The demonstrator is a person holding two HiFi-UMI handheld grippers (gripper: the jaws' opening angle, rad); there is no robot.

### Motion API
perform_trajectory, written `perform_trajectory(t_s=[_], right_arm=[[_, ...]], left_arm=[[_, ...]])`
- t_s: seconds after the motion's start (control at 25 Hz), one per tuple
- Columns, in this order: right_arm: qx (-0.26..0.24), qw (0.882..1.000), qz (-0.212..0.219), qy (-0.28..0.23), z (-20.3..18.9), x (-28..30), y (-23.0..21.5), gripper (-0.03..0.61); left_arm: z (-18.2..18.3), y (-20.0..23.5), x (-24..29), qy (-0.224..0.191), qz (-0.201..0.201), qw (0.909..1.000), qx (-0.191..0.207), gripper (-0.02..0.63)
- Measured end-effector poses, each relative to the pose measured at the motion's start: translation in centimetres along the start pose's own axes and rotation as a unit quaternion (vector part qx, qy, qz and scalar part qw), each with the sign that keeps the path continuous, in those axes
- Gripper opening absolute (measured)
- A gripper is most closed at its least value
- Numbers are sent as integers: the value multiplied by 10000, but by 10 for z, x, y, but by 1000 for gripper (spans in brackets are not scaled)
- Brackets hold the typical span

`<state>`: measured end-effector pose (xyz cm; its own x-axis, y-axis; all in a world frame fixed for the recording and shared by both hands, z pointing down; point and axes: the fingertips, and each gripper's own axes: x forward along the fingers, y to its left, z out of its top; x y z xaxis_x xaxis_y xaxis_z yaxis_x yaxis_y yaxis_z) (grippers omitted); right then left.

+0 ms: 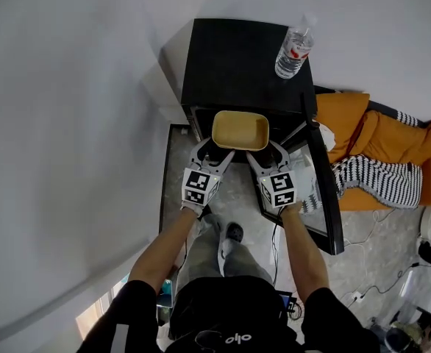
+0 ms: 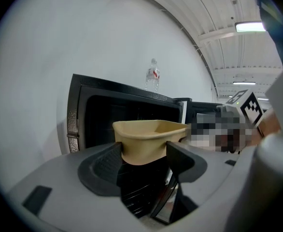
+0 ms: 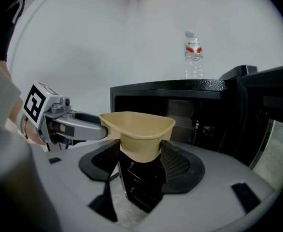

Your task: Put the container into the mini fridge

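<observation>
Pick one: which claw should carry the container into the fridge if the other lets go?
Left, marginally. Both the left claw and right claw are shut on the container before the open mini fridge, but the open door runs close beside the right one; the left side looks freer.

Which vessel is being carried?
The tan open container, held by left hand-held gripper and right hand-held gripper; the water bottle stands atop the mini fridge.

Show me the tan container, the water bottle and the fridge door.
container (image 1: 240, 129), head view, its inner floor.
water bottle (image 1: 294, 52), head view, its labelled middle.
fridge door (image 1: 329, 204), head view, its dark outer edge.
</observation>
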<state>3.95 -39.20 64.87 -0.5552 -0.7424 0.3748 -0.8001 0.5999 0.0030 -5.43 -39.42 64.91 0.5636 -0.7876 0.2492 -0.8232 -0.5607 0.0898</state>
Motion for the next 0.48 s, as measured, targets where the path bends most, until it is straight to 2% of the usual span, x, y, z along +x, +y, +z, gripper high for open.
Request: perform_trajectory(t_s=[0.48], right_arm=[[22, 9997, -212, -97, -4, 42, -31, 275]], left_arm=[[-4, 28, 48, -70, -109, 9998, 131, 295]])
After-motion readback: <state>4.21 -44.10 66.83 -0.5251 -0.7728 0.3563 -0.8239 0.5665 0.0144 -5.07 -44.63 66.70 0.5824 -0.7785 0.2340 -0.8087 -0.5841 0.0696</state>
